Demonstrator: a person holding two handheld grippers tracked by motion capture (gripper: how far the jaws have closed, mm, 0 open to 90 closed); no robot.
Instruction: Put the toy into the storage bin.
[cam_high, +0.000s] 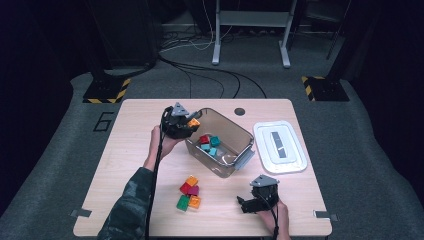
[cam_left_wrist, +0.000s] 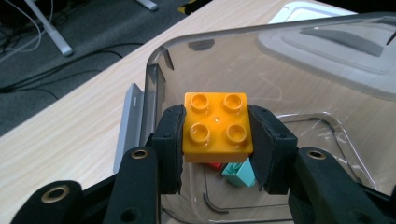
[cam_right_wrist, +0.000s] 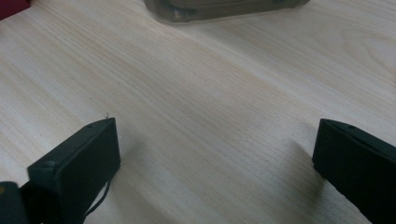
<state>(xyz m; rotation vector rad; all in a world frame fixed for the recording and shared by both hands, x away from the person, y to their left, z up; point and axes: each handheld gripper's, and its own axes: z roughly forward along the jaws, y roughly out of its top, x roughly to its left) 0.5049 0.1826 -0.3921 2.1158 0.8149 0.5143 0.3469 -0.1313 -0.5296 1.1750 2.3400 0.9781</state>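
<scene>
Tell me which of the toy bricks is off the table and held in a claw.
The orange four-stud brick, clamped in the left claw over the clear bin's rim. The other bricks lie in the bin or loose on the table.

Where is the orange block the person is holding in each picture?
High view: the orange block sits upper middle, in the left tool, at the clear box's left rim.
Left gripper view: the orange block is in the centre, pinched between two black jaws above the clear box.
Right gripper view: not in it.
Shared landmark: the clear box, also at the top edge there.
</scene>
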